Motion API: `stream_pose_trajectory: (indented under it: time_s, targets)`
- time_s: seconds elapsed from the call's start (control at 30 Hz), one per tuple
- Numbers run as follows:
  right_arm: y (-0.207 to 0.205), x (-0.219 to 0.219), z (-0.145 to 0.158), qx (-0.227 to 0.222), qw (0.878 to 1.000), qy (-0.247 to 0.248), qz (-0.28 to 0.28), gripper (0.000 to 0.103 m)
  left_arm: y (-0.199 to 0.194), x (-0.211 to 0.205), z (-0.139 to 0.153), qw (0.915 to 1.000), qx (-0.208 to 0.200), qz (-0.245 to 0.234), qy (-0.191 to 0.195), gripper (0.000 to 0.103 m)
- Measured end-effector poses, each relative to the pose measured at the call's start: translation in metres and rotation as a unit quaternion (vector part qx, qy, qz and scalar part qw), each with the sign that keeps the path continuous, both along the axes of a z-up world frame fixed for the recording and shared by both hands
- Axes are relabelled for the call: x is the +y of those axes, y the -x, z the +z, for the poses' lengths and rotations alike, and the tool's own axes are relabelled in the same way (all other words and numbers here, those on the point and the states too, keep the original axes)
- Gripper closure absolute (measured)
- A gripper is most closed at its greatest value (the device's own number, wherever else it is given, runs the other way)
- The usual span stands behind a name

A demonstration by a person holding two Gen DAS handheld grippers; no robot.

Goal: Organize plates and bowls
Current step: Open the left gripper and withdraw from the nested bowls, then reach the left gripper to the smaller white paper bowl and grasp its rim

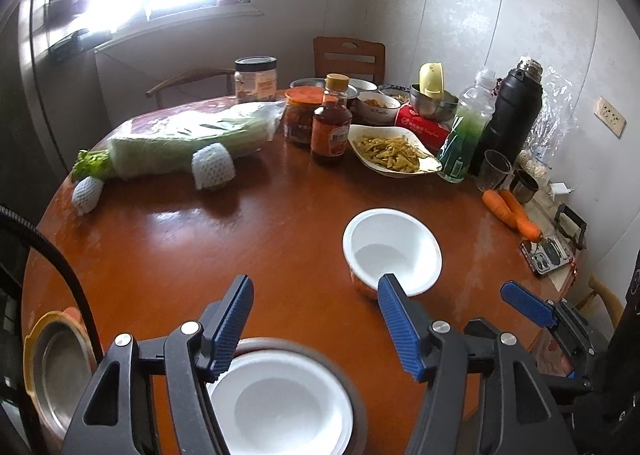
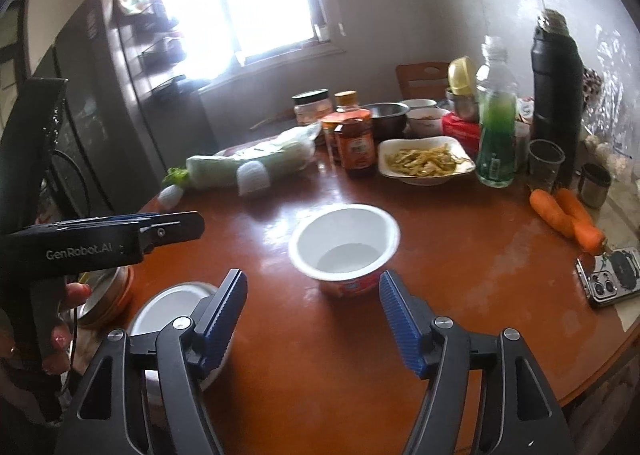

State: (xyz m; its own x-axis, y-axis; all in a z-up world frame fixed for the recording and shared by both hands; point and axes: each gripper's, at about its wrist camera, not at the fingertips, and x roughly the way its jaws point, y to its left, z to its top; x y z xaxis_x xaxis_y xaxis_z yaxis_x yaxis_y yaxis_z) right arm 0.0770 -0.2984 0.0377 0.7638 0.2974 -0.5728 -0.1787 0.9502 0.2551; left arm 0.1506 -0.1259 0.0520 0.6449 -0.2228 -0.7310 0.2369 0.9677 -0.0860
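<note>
Round table (image 1: 240, 223), two white bowls (image 1: 394, 251)

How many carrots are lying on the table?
2 carrots, side by side near the table's right edge: one nearer the middle, the other just beyond it. More could hide behind the clutter.

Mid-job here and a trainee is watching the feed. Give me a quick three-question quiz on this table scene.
1. True or false: the right gripper is holding the red-sided white bowl.
2. How many carrots lie near the phone?
3. The dish of yellow strips sits: A) beside the brown sauce bottle, B) on the chair.

Key: 1 false, both grippers are open and empty; 2 two; 3 A.
</note>
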Motion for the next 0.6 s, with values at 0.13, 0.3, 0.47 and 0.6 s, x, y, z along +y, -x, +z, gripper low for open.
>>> stream_pose_trajectory:
  time_s: [0.13,0.3,0.47,0.6]
  targets:
    - [-0.019,-0.013,-0.008,0.007,1.000,0.000,-0.011,0.033,-0.019,-0.013,-0.009,0.9999,0.012,0.000,0.000,0.038]
    - [-0.041,-0.023,-0.020,0.019,1.000,-0.004,-0.016,0.032,-0.042,-0.023,-0.026,0.9991,0.042,0.005,0.004,0.038]
    - [-0.060,-0.026,-0.033,0.033,0.999,-0.006,-0.016,0.032,-0.057,-0.027,-0.038,0.9983,0.056,0.012,0.003,0.038]
    - [-0.075,-0.027,-0.041,0.046,0.999,-0.005,-0.014,0.032,-0.068,-0.031,-0.050,0.9970,0.075,0.018,0.003,0.038]
